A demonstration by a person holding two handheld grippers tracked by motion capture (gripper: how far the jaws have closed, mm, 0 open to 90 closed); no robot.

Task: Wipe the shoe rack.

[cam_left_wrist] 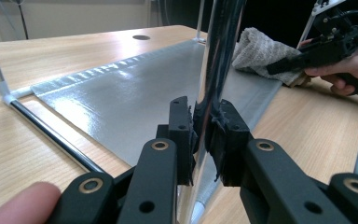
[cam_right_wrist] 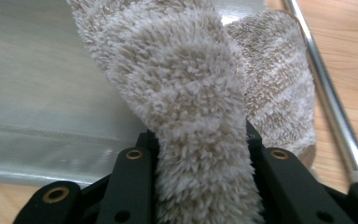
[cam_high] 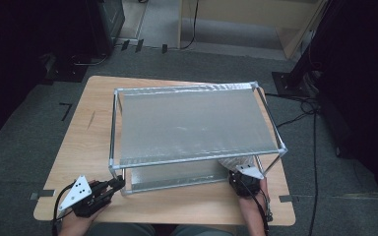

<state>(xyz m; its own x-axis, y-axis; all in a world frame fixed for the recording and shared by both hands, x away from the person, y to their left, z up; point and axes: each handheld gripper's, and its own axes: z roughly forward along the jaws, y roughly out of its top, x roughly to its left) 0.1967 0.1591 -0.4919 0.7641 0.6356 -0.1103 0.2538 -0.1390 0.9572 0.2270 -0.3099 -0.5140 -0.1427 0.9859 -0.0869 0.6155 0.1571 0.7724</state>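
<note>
Left gripper (cam_high: 109, 188) — jaws closed on the upright chrome post (cam_left_wrist: 216, 70) at the rack's (cam_high: 192, 87) front-left corner, bracing the frame near the tabletop's (cam_high: 187, 204) front edge. Right gripper (cam_high: 246, 183) — jaws clamped on a fluffy beige cloth (cam_right_wrist: 200, 107), at the front-right end of the lower silver shelf (cam_left_wrist: 135, 98). Judgement: wiping appears under way; keep the post firmly held and the cloth flat on the shelf.

**Three cameras, one rack**

The high view looks forward and down from above the person's side, taking in the whole table (cam_high: 78, 147) and rack (cam_high: 192, 123). The left gripper view sits very close against the rack's near corner post (cam_left_wrist: 219, 60), facing across the lower shelf (cam_left_wrist: 121, 102). The right gripper view, nearer still, looks along that same shelf (cam_right_wrist: 42, 93).
</note>
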